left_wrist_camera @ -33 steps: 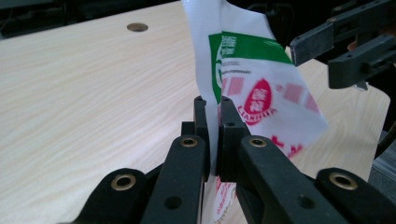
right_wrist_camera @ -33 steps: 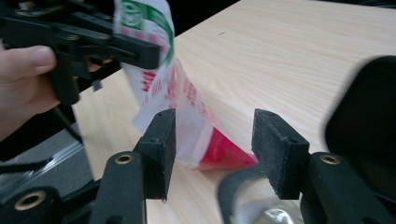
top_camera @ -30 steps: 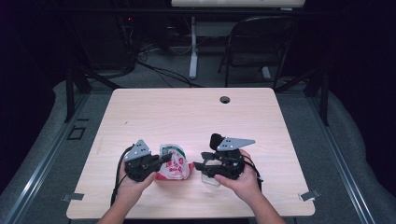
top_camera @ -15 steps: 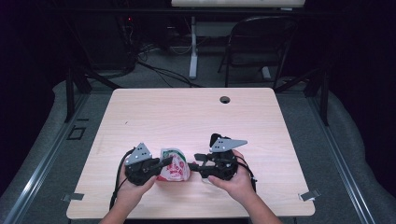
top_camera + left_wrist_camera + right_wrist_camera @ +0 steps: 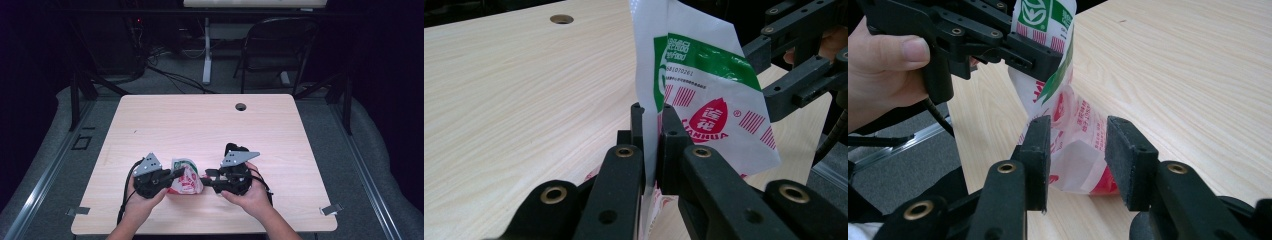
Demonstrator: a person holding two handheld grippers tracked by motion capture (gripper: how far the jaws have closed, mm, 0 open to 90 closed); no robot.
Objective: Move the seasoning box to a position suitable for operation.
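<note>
While the left gripper [image 5: 176, 173] is clenched on the bag [image 5: 186, 177], the packet is kept raised off the table [image 5: 210, 125] near its front edge, between the two hands. In the left gripper view the bag [image 5: 704, 95] is seen pinched at one thin edge betw. the two black jaws, which stand almost together w/ only the film between them; the white, green & red print rises upright above the jaws.

The right gripper [image 5: 206, 175] is held at the bag's other side, approx. level w/ the left one. In the right gripper view the lower end of the bag [image 5: 1075, 145] is seen lying betw. the jaws, which have just been closing. The left-hand pad in that view is at or on the film; a gap is visible betw. the film and the other pad [image 5: 1123, 155], so the bag is not yet gripped on that side. The left gripper [image 5: 1040, 57] and the hand [image 5: 883, 75] holding it are seen farther off in the same view, clamped on the upper part of the bag.

A round cable hole [image 5: 241, 106] is seen near the table's far edge, and a black chair [image 5: 277, 50] behind the table.
</note>
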